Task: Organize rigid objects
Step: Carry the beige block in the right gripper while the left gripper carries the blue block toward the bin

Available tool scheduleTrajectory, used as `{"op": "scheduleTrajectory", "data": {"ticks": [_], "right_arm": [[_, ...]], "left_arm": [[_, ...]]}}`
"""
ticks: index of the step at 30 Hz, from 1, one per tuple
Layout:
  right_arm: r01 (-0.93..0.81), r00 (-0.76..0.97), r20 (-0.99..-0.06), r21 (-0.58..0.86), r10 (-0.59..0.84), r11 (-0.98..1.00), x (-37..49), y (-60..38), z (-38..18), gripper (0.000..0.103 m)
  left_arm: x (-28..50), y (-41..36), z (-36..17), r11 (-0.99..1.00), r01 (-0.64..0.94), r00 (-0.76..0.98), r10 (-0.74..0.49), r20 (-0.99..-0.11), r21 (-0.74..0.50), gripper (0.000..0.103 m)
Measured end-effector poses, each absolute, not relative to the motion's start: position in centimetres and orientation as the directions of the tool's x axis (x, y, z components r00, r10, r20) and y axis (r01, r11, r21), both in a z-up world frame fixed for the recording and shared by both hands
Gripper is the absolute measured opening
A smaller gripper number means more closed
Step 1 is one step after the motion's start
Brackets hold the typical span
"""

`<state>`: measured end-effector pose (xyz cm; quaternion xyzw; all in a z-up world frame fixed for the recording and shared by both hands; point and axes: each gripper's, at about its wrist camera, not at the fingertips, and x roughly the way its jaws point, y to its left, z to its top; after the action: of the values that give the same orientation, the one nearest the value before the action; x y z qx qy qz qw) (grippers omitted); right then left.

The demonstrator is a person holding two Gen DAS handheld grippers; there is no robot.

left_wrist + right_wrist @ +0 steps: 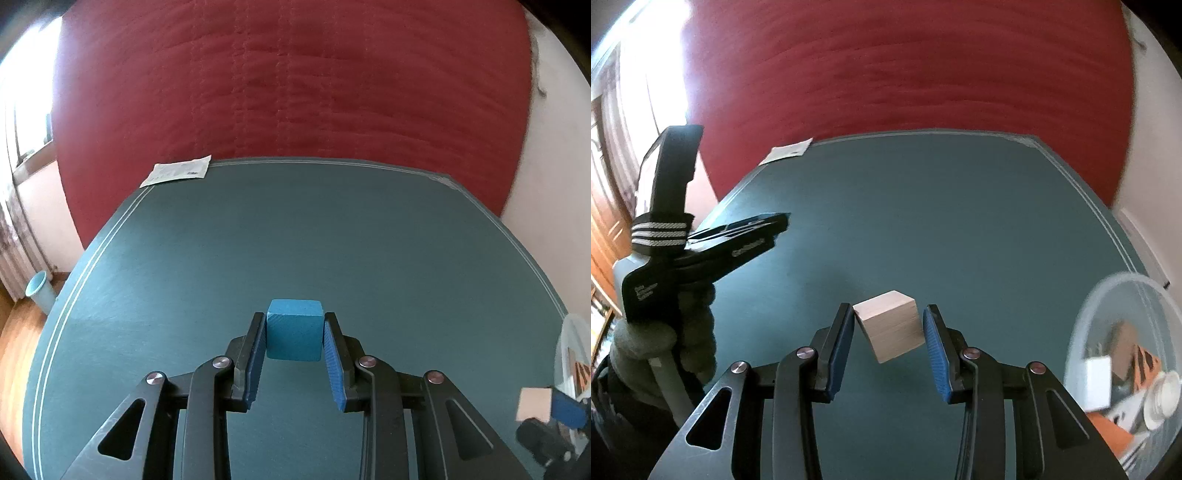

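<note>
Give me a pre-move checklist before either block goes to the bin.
1. Left gripper shut on blue block: ok, both pads touch it.
2. Right gripper grip on wood block: not ok; block is tilted, gap shows at the right pad.
3. Wood block off the table: cannot tell.
4. Bin open-topped: ok; already holds items.
5. Grippers apart: ok.
</note>
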<state>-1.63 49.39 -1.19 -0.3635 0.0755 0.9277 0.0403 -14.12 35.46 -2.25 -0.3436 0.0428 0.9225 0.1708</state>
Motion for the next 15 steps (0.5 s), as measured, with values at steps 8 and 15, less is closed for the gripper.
{"op": "scheduleTrajectory", "data": {"ticks": [8, 15], "right_arm": [[-0.24, -0.737, -0.668, 0.123, 0.099, -0.963, 0.4, 52.7, -1.1, 0.04], [-0.357, -0.723, -0.665, 0.126, 0.188, -0.926, 1.9, 56.0, -1.4, 0.04]], "left_arm": [[-13.2, 36.9, -2.4, -0.925, -0.381, -0.705, 0.298, -0.644, -0.01, 0.032], [-12.2, 38.1, -2.6, -0.911, -0.412, -0.701, 0.309, -0.642, 0.012, 0.032]]}}
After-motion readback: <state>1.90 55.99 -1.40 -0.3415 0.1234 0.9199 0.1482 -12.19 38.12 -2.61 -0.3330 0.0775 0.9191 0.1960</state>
